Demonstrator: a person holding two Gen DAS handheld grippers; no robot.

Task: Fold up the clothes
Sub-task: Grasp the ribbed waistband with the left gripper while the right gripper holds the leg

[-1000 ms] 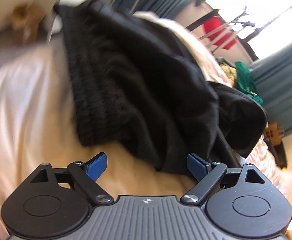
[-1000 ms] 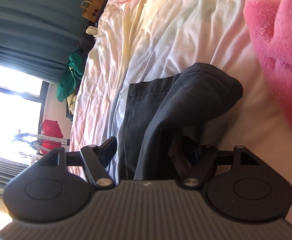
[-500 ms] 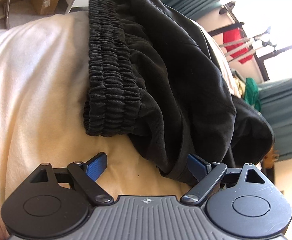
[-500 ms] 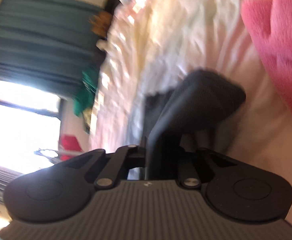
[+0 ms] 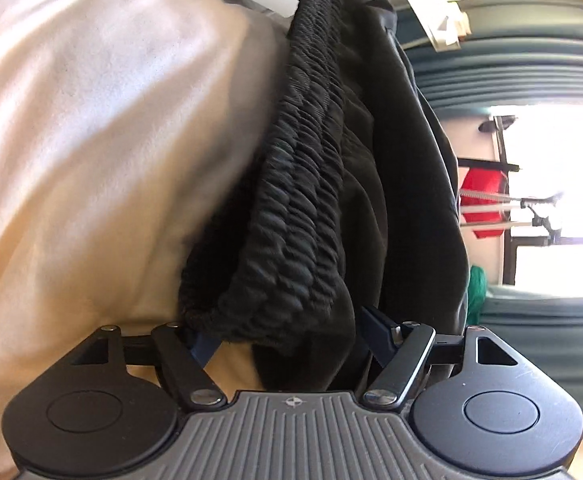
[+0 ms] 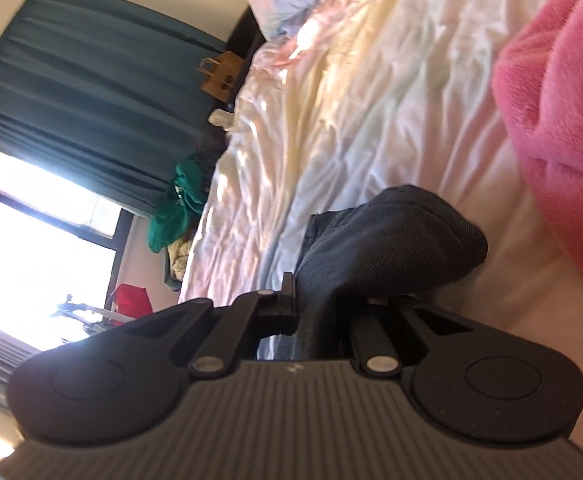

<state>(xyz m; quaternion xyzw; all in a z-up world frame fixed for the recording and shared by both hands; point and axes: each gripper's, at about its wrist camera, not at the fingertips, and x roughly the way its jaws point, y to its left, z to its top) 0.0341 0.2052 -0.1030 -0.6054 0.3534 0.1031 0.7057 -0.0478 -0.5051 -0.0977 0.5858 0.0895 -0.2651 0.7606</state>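
A black garment with a ruched elastic waistband (image 5: 303, 200) lies on the cream bed sheet (image 5: 111, 140). My left gripper (image 5: 287, 336) is right at the waistband's end. The bunched cloth sits between its blue pads (image 5: 375, 330), and the jaws are closing without a clear squeeze showing. In the right wrist view the garment's other end (image 6: 391, 236) rises as a dark folded hump. My right gripper (image 6: 311, 304) is shut on its edge, with the cloth running down between the fingers.
A fluffy pink blanket (image 6: 559, 128) lies on the bed to the right of the dark cloth. The crumpled pastel sheet (image 6: 371, 100) stretches beyond. Teal curtains (image 6: 83, 92), a green garment (image 6: 175, 204), a paper bag (image 6: 221, 76) and a drying rack with a red item (image 5: 485, 204) stand by the window.
My left gripper rolled and came down onto the waistband's end, which now lies between narrower jaws. My right gripper went from open to shut on the garment's edge.
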